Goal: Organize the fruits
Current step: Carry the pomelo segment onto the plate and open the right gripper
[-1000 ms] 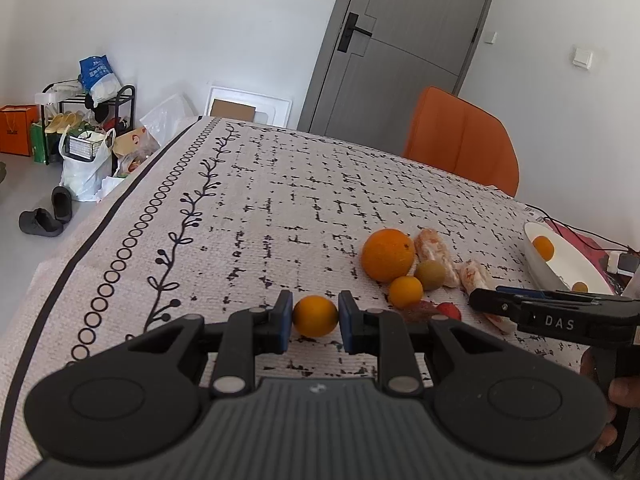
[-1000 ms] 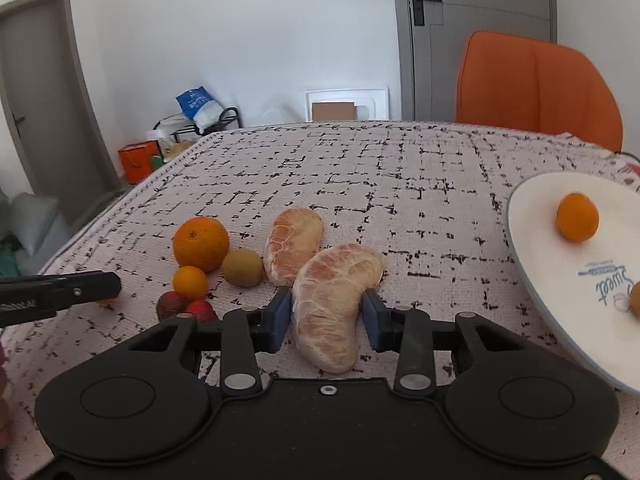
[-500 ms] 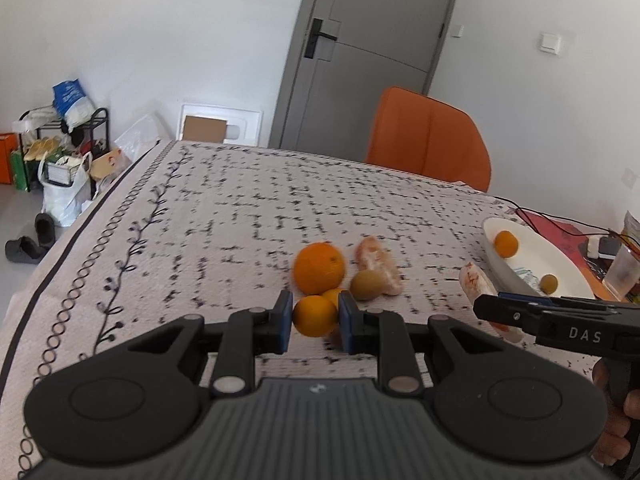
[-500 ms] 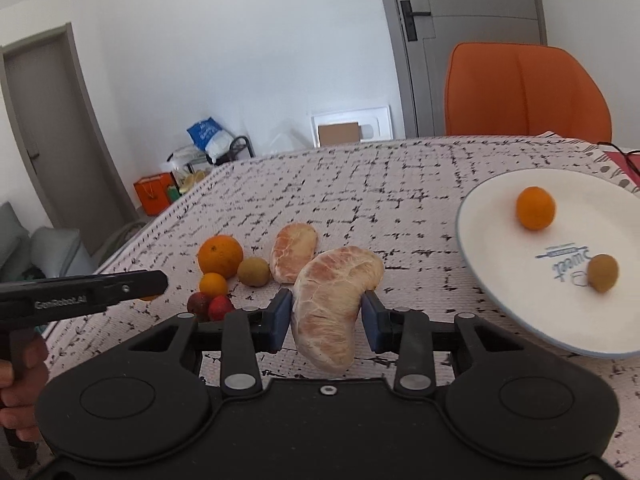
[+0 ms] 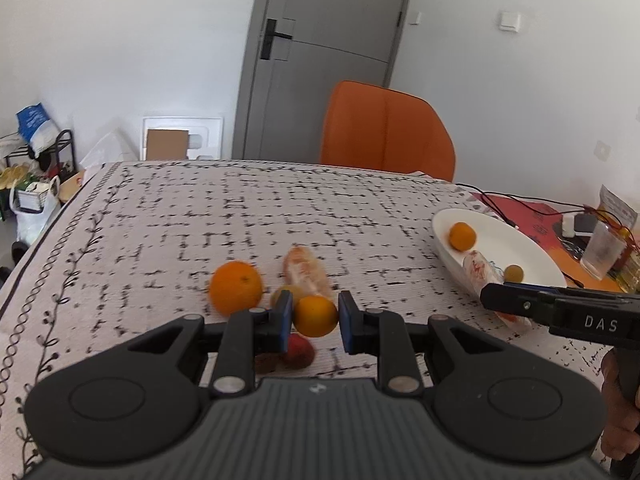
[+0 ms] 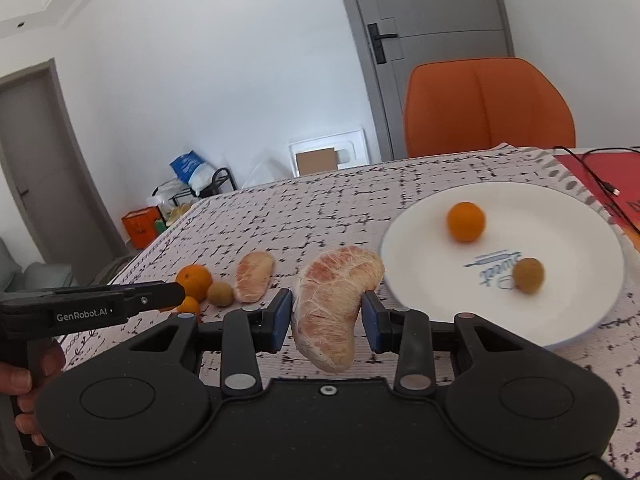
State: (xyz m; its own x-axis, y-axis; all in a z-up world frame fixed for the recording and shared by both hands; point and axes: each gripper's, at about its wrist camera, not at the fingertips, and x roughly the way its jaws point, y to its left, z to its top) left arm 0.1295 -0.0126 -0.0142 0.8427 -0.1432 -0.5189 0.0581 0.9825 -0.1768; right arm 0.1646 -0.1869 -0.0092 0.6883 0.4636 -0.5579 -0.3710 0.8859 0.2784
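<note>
Left gripper [image 5: 313,316] — blue-padded jaws clenched on a small smooth orange [image 5: 315,316], held clear of the tablecloth [image 5: 240,216]. Below it lies a red fruit [image 5: 298,352], partly hidden by the gripper body. Just beyond, near the middle of the table: a large dimpled orange [image 5: 236,288], a dull brown-green round fruit [image 5: 286,294] and a peeled pomelo segment [image 5: 306,272], pale pink and membranous, close together; whether they touch cannot be told.

Right gripper [image 6: 326,316] — jaws clamped on a second, kidney-shaped pomelo wedge [image 6: 332,304], its skin veined with white fibres, raised just beside the near rim of the white plate [image 6: 560,320].

The plate, glossy and round with blue lettering, sits toward the table's right edge and carries a small orange [image 6: 466,222] and a brownish round fruit [image 6: 528,275], well apart from each other; most of its surface is bare.

The woven cloth, white with broken black grid marks and a vine-and-ring border along the left edge, lies open from the fruit cluster to the far edge. Behind that edge stands an orange chair [image 5: 386,136]; black cables [image 5: 492,200] trail over a red mat at the far right corner.
</note>
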